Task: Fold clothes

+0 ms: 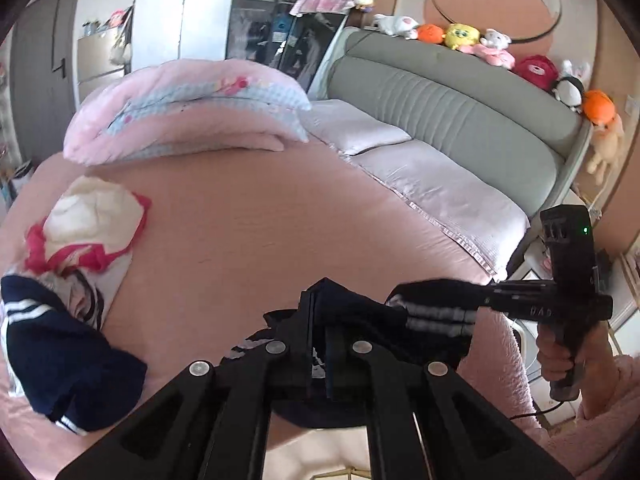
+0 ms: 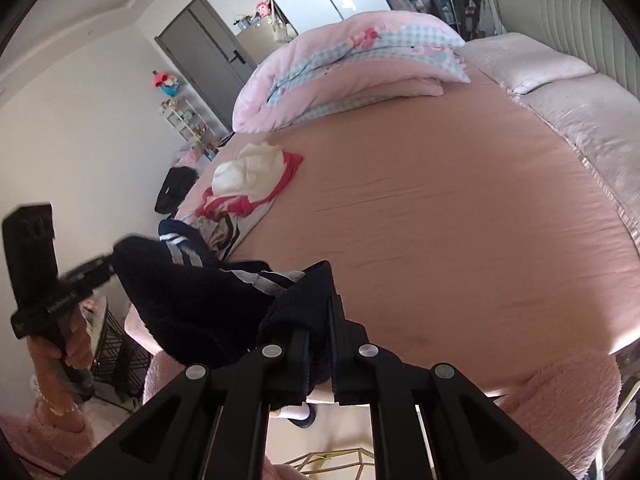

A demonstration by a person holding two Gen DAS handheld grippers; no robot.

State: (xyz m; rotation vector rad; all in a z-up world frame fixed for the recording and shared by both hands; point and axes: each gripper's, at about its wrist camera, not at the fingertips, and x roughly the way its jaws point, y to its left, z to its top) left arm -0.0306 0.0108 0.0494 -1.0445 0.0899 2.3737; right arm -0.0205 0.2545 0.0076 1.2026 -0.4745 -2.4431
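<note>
A navy garment with white stripes [image 1: 432,316] hangs stretched between my two grippers above the near edge of the pink bed [image 1: 260,224]. My left gripper [image 1: 318,300] is shut on one end of it. My right gripper [image 2: 326,276] is shut on the other end [image 2: 208,304]. In the left wrist view the right gripper [image 1: 404,294] reaches in from the right. In the right wrist view the left gripper [image 2: 114,262] holds the cloth at the left. A pile of other clothes [image 1: 84,232] lies at the bed's left, with another navy striped piece [image 1: 60,360].
A folded pink quilt [image 1: 188,108] lies at the far side of the bed, pillows [image 1: 420,176] and a grey headboard [image 1: 460,108] with plush toys at the right. A wire basket [image 2: 116,352] stands on the floor at the left.
</note>
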